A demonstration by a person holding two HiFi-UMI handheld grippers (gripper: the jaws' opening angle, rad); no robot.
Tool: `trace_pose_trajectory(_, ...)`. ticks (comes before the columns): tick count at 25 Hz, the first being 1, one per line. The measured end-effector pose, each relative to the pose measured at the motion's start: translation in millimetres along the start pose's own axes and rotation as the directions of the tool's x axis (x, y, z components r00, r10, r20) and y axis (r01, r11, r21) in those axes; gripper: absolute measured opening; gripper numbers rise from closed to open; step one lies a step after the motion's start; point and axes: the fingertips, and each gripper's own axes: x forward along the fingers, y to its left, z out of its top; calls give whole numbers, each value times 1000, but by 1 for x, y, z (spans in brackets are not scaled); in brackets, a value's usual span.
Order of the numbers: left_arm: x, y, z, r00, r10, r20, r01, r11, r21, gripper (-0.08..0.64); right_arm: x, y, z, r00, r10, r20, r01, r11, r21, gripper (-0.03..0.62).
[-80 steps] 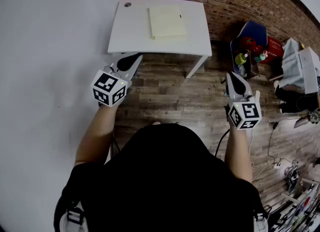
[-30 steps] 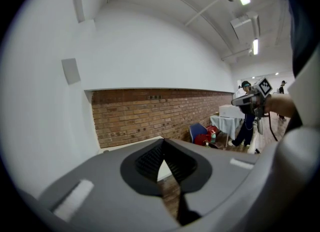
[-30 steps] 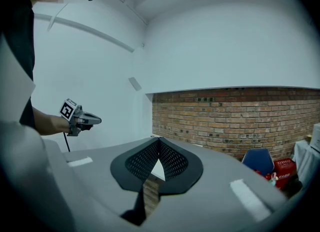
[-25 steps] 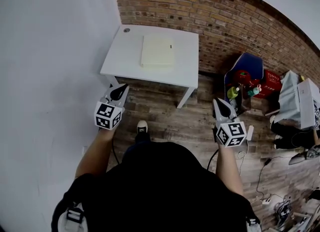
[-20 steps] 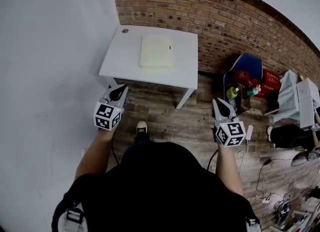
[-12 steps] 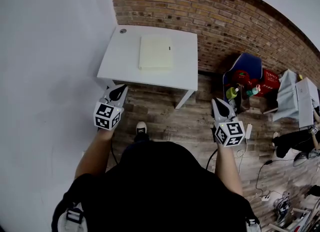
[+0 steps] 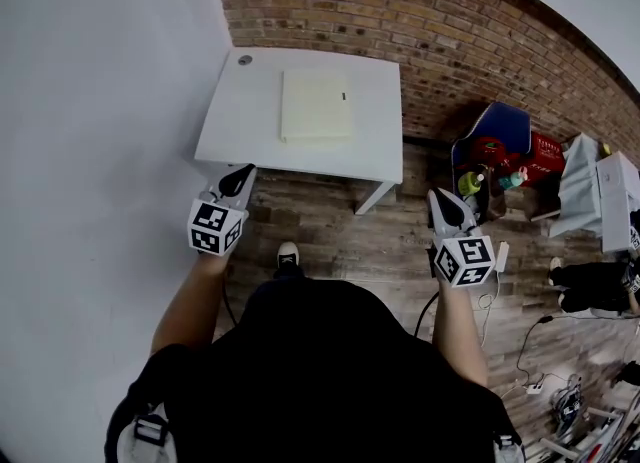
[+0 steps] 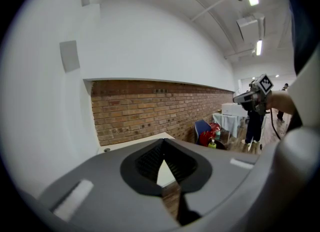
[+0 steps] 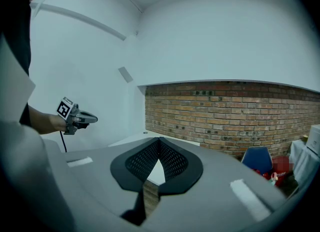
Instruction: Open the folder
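Note:
A pale yellow folder [image 7: 316,106] lies closed on a white table [image 7: 240,121] against the brick wall. My left gripper [image 7: 239,179] hangs in the air just short of the table's near left corner, jaws shut and empty. My right gripper [image 7: 446,205] is held over the wood floor, to the right of the table, also shut with nothing in it. In the left gripper view the jaws [image 8: 162,152] meet at the tips with the table edge beyond. The right gripper view shows its jaws [image 9: 159,150] closed, pointing toward the table and wall.
A blue chair [image 7: 497,131] with a red basket [image 7: 548,151] and bottles stands right of the table. A white draped table [image 7: 600,191] is further right. Cables [image 7: 525,351] lie on the wood floor. A white wall [image 7: 90,151] runs along the left.
Both grippers have drifted slightly toward the table along with the person; the view has shifted a little. Both stay shut and the folder has not moved.

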Motion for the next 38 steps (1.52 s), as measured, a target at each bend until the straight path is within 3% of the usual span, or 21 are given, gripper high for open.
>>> trace_pose_trajectory(23, 69, 37, 3, 999, -44, -14, 44, 999, -20, 2, 64, -22, 6, 998, -10, -59, 10, 1000, -2, 2)
trace_pose_trajectory(38, 112, 96, 17, 997, -80, -12, 80, 997, -23, 2, 128, -21, 30, 994, -47, -100, 45, 999, -26, 2)
